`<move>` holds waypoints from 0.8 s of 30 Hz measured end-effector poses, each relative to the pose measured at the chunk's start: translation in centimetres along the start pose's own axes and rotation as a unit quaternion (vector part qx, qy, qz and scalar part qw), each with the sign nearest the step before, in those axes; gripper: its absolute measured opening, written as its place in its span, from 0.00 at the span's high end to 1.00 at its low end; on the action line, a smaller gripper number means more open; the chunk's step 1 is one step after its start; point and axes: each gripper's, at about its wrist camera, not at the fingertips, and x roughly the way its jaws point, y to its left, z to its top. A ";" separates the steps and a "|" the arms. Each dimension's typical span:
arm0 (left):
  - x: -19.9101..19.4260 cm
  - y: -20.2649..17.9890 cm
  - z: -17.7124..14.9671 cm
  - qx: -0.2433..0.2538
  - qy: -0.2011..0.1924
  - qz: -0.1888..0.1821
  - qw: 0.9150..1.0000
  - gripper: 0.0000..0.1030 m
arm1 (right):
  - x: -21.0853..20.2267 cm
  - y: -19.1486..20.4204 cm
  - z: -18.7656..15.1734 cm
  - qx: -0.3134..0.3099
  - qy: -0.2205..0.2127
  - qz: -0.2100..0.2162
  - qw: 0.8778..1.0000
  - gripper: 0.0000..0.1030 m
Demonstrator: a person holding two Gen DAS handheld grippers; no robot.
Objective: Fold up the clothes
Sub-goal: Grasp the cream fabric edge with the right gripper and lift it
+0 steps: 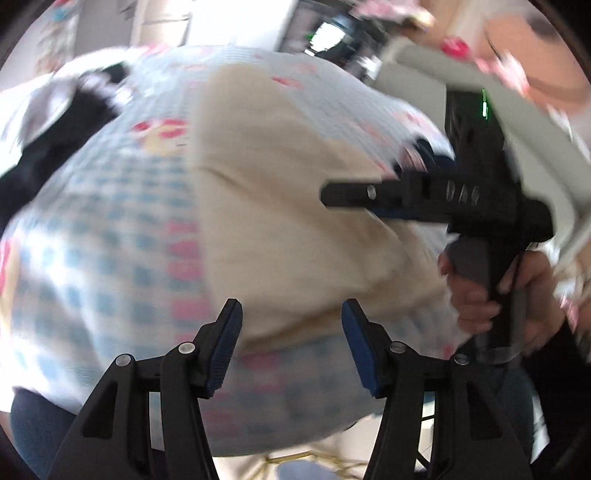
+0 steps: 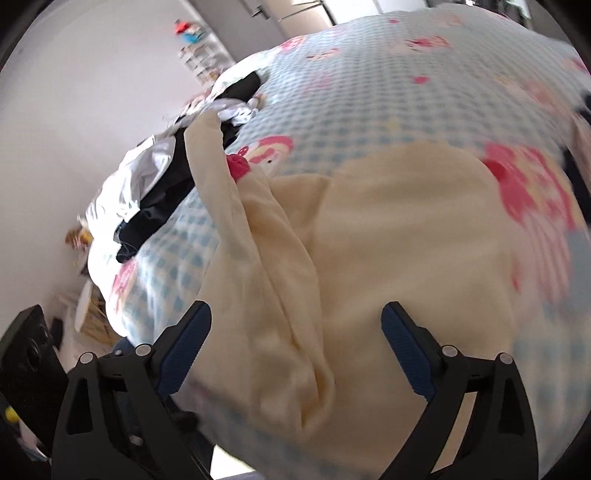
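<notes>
Plainly, both tongs [image 1: 291,314] [image 2: 295,317] gape above the cream garment [image 2: 388,240].

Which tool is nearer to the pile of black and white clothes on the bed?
Left. The left tool has the pile on its own left; the right tool hovers over the cream garment, farther away.

- Bed [image 2: 424,66] fills most of both views; cover is a blue-and-white check with pink cartoon prints.
- Plain white wall [image 2: 92,92] on the left, evenly lit by daylight.
- Shelf rack [image 2: 201,61] against the far wall with small colourful items, too blurred to identify.
- Strong bright light [image 1: 218,22] at far centre in the left wrist view, washed out.
- Dark box [image 2: 26,354] on the floor, near left.
- Pale floor [image 2: 229,463] shows below the bed's near edge.
</notes>
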 end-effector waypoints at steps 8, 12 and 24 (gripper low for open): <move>2.2 1.9 3.9 -0.007 -0.019 0.027 0.999 0.44 | 4.1 -0.5 1.8 0.012 0.024 0.041 0.999 0.82; 3.1 0.5 5.6 0.025 -0.031 0.016 0.999 0.44 | 0.0 -1.4 1.2 0.038 -0.024 0.065 0.997 0.91; 10.0 -4.7 6.9 0.092 0.053 0.036 0.994 0.40 | -5.6 -9.4 -1.4 0.124 -0.022 -0.051 0.991 0.80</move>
